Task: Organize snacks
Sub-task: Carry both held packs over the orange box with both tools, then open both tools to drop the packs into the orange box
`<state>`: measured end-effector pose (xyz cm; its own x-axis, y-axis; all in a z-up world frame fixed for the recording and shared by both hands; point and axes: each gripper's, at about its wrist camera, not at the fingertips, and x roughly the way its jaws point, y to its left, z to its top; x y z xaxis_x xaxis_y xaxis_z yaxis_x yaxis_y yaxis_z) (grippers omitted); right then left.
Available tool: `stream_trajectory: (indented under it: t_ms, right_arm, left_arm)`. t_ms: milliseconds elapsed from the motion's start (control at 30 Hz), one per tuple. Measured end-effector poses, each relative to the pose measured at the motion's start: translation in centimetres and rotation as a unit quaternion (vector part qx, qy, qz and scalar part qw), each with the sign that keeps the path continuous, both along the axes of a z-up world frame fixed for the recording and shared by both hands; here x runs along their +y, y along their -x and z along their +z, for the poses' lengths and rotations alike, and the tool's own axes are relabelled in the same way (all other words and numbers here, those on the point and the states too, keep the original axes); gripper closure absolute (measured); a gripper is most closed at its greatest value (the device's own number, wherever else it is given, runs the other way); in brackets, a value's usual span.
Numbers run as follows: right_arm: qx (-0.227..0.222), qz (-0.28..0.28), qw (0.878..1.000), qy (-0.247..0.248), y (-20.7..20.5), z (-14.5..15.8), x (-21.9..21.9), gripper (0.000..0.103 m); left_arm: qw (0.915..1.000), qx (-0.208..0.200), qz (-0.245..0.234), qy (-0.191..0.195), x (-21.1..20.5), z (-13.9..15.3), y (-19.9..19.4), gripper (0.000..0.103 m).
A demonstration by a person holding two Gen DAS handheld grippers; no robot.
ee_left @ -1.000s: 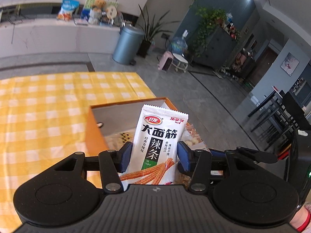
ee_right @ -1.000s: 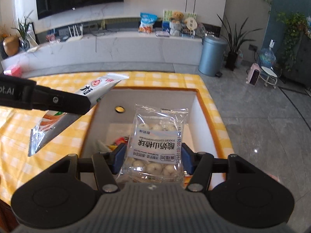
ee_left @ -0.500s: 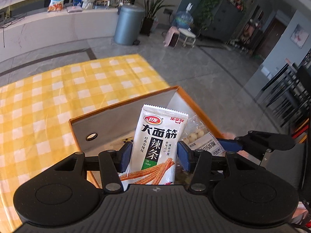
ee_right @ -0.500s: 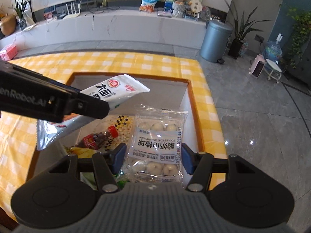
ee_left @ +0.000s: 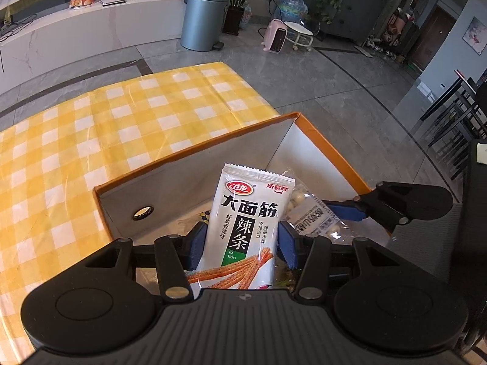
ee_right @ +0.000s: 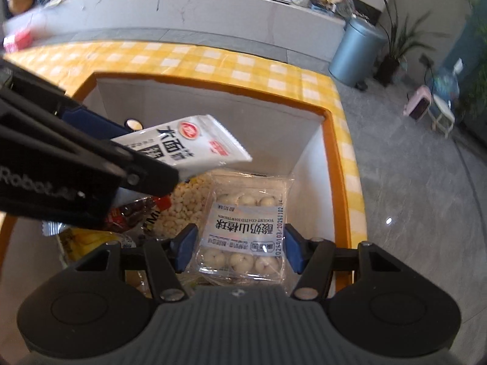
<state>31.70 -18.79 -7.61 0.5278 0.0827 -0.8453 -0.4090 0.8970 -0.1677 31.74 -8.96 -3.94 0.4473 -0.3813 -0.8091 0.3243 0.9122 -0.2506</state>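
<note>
Over orange-rimmed box [ee_left: 322,140] on yellow checked cloth [ee_left: 91,140], your left gripper [ee_left: 242,240] squeezes white spicy-strip packet [ee_left: 246,228]. Packet's long side runs 6 to 12 in left view, top edge at 12. Chinese print, small "là tiáo". Your right gripper [ee_right: 240,248] pinches clear ball pack [ee_right: 243,231], label "YOGURT-COATED HAWTHORN" upside down, pack low in box, at 3 o'clock from white packet.

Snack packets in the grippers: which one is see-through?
The yogurt hawthorn ball pack in the right gripper: clear film showing white balls. The spicy strip packet in the left gripper is opaque white.
</note>
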Motion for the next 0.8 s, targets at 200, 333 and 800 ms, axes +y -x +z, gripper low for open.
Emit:
stream_trajectory:
  t_ms: [200,333,800]
  right_arm:
    - [-0.003,0.023,0.999,0.031,0.2,-0.4,0.6,0.042]
    - [-0.012,0.030,0.999,0.040,0.8,-0.4,0.4,0.039]
    - [-0.077,0.062,0.991,0.092,5.0,1.5,-0.1,0.025]
  left_arm:
    - [1.0000,0.005,0.000,-0.003,-0.4,-0.5,0.0,0.045]
    - [1.0000,0.007,-0.002,0.001,-0.4,-0.5,0.2,0.045]
    - [0.9998,0.017,-0.011,0.007,-2.6,-0.9,0.7,0.045]
